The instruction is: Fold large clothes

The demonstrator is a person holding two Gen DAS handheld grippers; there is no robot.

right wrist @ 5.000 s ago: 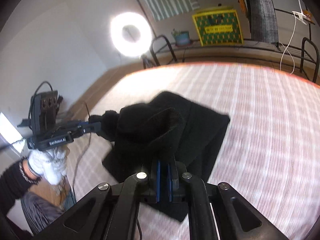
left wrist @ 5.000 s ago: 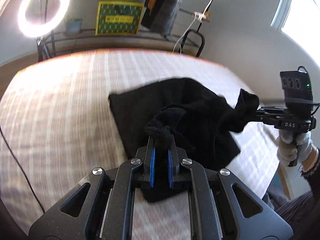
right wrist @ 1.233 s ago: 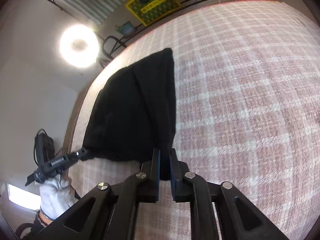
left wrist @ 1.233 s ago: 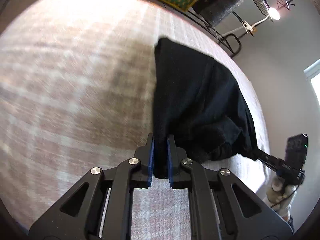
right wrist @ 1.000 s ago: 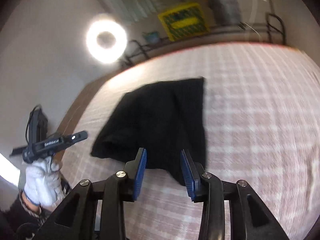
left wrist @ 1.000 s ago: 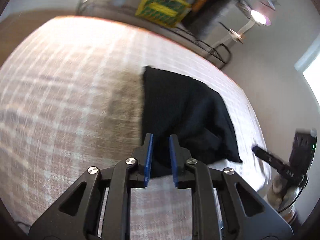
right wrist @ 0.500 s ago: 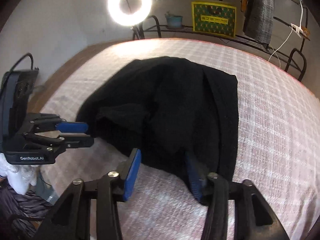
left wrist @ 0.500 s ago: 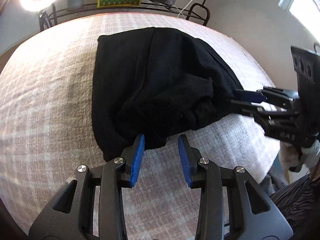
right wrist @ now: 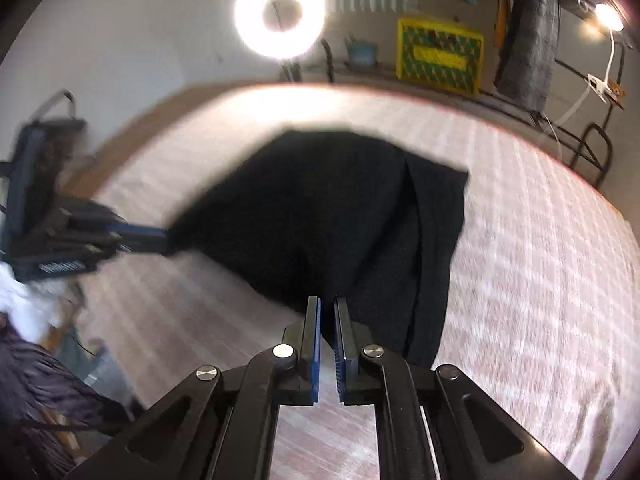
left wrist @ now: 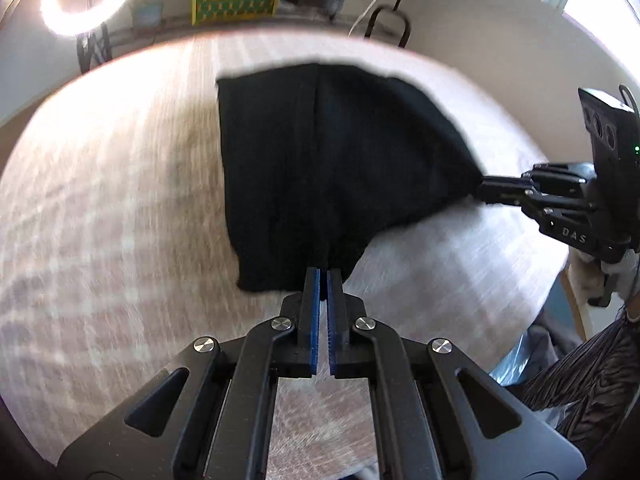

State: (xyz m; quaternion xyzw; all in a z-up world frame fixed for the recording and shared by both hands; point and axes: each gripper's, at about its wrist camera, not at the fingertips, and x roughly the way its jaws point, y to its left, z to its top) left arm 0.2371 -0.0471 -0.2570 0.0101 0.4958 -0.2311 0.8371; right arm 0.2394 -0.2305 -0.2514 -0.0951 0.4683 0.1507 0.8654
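Observation:
A black garment (left wrist: pixel 328 160) lies folded on the plaid bed cover (left wrist: pixel 120 200); it also shows in the right wrist view (right wrist: pixel 340 216). My left gripper (left wrist: pixel 323 274) is shut on the garment's near edge, and it shows at the left of the right wrist view (right wrist: pixel 160 236). My right gripper (right wrist: pixel 327 302) is shut on another near edge of the garment, and it shows at the right of the left wrist view (left wrist: pixel 486 188). The cloth is pulled taut between the two grippers, lifted a little off the bed.
A ring light (right wrist: pixel 280 18), a yellow crate (right wrist: pixel 438 56) and hanging clothes (right wrist: pixel 528 32) stand beyond the bed's far edge. A metal rail (left wrist: pixel 386 24) is at the far side. The person's striped clothing (left wrist: pixel 592 372) is at the near right.
Both grippers were open half a second ago beside the garment's near edge. Both have closed on the cloth and pulled its edges outward, stretching it.

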